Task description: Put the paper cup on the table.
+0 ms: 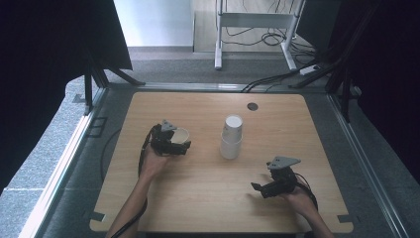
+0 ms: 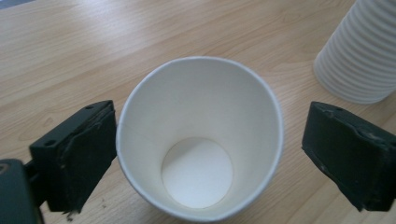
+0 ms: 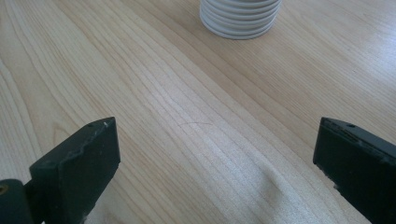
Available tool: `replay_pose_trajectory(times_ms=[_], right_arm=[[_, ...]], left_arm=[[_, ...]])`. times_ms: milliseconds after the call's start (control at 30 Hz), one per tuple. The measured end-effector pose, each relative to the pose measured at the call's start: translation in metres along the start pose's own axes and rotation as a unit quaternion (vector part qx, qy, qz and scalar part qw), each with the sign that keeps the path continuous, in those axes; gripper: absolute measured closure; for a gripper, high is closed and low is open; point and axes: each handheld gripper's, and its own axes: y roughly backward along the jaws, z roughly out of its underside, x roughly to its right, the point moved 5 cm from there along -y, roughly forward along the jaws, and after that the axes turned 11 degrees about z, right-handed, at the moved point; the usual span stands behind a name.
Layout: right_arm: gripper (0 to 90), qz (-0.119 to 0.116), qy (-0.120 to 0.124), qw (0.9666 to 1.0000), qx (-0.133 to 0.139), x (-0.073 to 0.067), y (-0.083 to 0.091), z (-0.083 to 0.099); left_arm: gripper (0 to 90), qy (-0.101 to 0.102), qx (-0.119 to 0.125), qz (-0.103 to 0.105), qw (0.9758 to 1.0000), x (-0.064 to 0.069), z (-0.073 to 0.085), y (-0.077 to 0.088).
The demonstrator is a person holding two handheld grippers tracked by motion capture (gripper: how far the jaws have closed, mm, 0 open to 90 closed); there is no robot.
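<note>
Cup point(image 2: 200, 135) placement is the step we have in hand: a single white paper cup stands upright on the wooden table point(image 1: 208, 198), mouth up, between the jaws of our left gripper point(image 1: 181, 145). In the left gripper view those jaws stand wide; the one on the left of that view sits just beside the cup's wall, perhaps brushing it, and the other is well apart from the rim, so nothing is pinched. Beyond that far jaw, off to its outer side, is the stack of ribbed cups point(image 2: 359, 51), mouths down, near but not touching the loose cup.

Our right gripper point(image 1: 265, 187) rests low over bare wood with its jaws wide and nothing between them; the stack point(image 3: 240, 16) lies straight ahead of them, well apart.

To finish well, we judge the left gripper should draw straight back along its own line, away from the cup, keeping the jaws spread so neither pad drags the thin wall. A paper cup this light will tip or skate at the slightest side touch, and the near jaw is the one to mind. No sideways swing until both tips are past the rim. If another cup is to come off the stack, the right gripper is already lined up to approach it.
</note>
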Motion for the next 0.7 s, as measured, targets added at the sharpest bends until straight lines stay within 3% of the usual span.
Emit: replay_pose_trajectory(times_ms=[500, 700], right_arm=[[0.6, 0.0, 0.005, 1.0, -0.002, -0.001, 0.0, 0.001], [0.6, 0.0, 0.005, 1.0, -0.003, -0.001, 0.0, 0.001]], left_arm=[[0.0, -0.008, 0.027, 0.013, 0.9995, 0.019, -0.015, 0.02], [0.0, -0.023, 0.03, 0.014, 0.9992, 0.028, -0.023, 0.032]])
